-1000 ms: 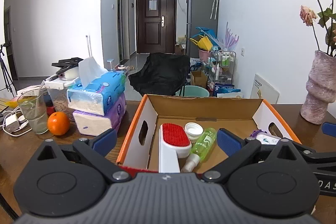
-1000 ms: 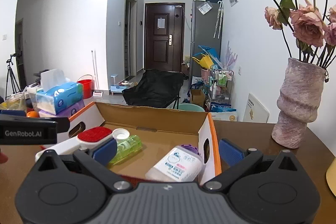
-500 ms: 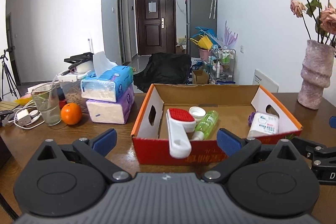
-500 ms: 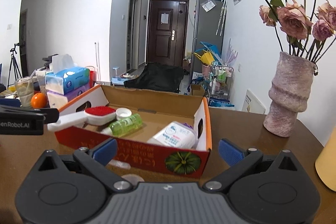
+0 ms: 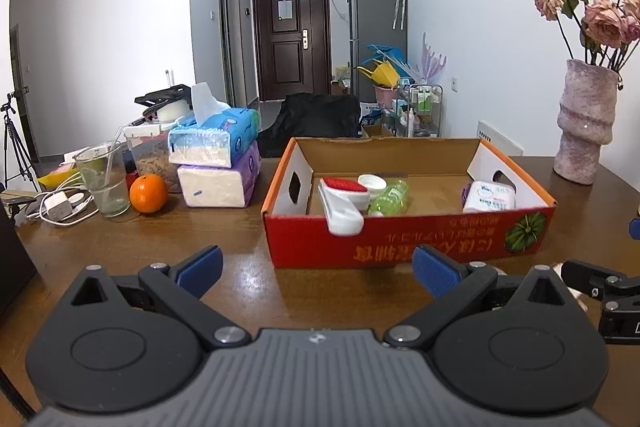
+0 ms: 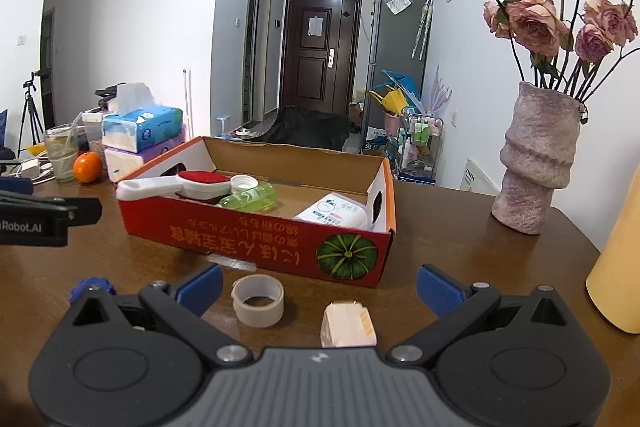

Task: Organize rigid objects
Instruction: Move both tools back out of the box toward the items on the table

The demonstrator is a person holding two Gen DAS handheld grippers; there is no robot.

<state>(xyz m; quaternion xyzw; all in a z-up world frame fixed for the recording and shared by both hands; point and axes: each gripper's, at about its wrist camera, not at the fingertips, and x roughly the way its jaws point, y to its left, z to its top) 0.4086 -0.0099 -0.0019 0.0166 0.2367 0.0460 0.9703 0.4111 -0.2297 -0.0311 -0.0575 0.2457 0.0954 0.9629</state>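
Note:
A red cardboard box [image 5: 404, 243] [image 6: 256, 239] sits on the brown table. It holds a white brush with a red pad [image 5: 344, 199] [image 6: 180, 185], a green bottle [image 5: 388, 197] [image 6: 250, 197] and a white pack [image 5: 490, 197] [image 6: 334, 211]. The brush handle sticks out over the box's front wall. A roll of tape [image 6: 258, 299] and a small beige block [image 6: 348, 325] lie on the table between my right gripper's fingers. My left gripper [image 5: 318, 269] is open in front of the box, with nothing in it. My right gripper [image 6: 318, 285] is open too.
An orange [image 5: 148, 193], a glass [image 5: 103, 183], stacked tissue packs [image 5: 216, 163] and a charger with cables [image 5: 56, 205] stand at the left. A pink vase of flowers [image 5: 584, 131] [image 6: 536, 163] stands at the right. A yellow object [image 6: 618, 267] is at the right edge.
Both grippers have pulled back from above the box towards the table's near side. The box's red front wall, the tape roll and the beige block have come into view.

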